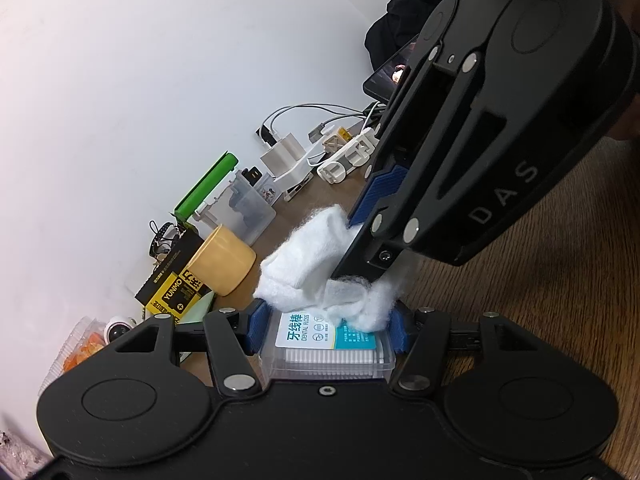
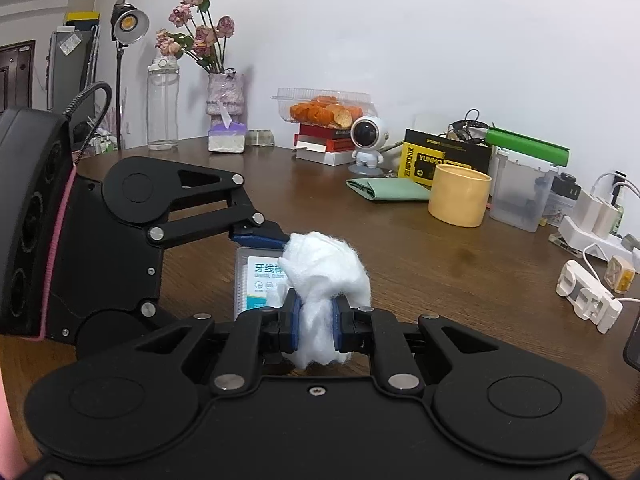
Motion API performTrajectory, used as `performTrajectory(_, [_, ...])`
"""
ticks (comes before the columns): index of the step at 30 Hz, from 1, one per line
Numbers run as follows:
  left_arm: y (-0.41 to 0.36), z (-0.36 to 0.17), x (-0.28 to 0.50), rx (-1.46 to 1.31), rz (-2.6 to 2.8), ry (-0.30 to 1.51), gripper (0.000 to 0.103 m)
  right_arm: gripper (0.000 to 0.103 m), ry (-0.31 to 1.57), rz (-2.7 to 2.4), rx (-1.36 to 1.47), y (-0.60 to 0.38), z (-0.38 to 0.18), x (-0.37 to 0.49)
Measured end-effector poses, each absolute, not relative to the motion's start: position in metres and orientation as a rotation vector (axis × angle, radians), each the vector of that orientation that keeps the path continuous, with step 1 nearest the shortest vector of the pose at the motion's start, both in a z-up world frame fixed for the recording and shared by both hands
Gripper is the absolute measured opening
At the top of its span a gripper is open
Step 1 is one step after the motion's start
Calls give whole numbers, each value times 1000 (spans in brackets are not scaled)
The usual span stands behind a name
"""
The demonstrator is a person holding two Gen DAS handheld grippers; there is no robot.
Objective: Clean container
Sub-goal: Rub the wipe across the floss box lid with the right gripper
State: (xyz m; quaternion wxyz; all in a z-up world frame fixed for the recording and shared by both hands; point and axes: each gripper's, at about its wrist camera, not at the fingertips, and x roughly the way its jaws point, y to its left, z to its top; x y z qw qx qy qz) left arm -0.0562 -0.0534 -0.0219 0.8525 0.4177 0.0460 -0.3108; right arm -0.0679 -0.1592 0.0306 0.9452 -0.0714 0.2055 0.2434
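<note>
A clear plastic dental floss box (image 1: 326,346) with a white and teal label lies between the blue pads of my left gripper (image 1: 326,330), which is shut on it. My right gripper (image 2: 316,322) is shut on a wad of white cotton (image 2: 320,276). The cotton (image 1: 320,268) rests on the top of the box, over the label's upper right part. In the right wrist view the box (image 2: 256,276) shows partly behind the cotton, with the left gripper's blue fingertip (image 2: 260,238) at its far end. The right gripper (image 1: 360,240) comes down from the upper right in the left wrist view.
On the brown wooden table (image 2: 440,272) stand a yellow cup (image 2: 459,196), a folded green cloth (image 2: 388,189), a clear container with a green lid (image 2: 520,196), a yellow-black box (image 2: 444,162), chargers and cables (image 2: 592,216), a robot figurine (image 2: 366,142) and a vase with flowers (image 2: 224,96).
</note>
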Motion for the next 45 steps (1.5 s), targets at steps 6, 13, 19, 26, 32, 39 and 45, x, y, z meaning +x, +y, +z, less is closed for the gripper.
performTrajectory(6, [-51, -26, -51, 878, -655, 100, 56, 16, 415, 509, -148, -159, 30, -68])
performTrajectory(13, [-45, -33, -41, 866, -668, 121, 56, 16, 417, 599, -157, -155, 30, -69])
performTrajectory(19, [-42, -35, -38, 870, -683, 113, 56, 16, 470, 552, -195, -170, 31, -65])
performTrajectory(26, [-42, -35, -34, 865, -692, 122, 56, 18, 448, 519, -171, -165, 34, -54])
performTrajectory(32, [-39, -36, -34, 870, -688, 115, 56, 17, 471, 592, -216, -162, 32, -71])
performTrajectory(39, [-38, -38, -40, 875, -685, 109, 56, 17, 480, 486, -190, -169, 36, -59])
performTrajectory(45, [-37, -40, -47, 872, -695, 112, 56, 17, 498, 611, -216, -152, 40, -72])
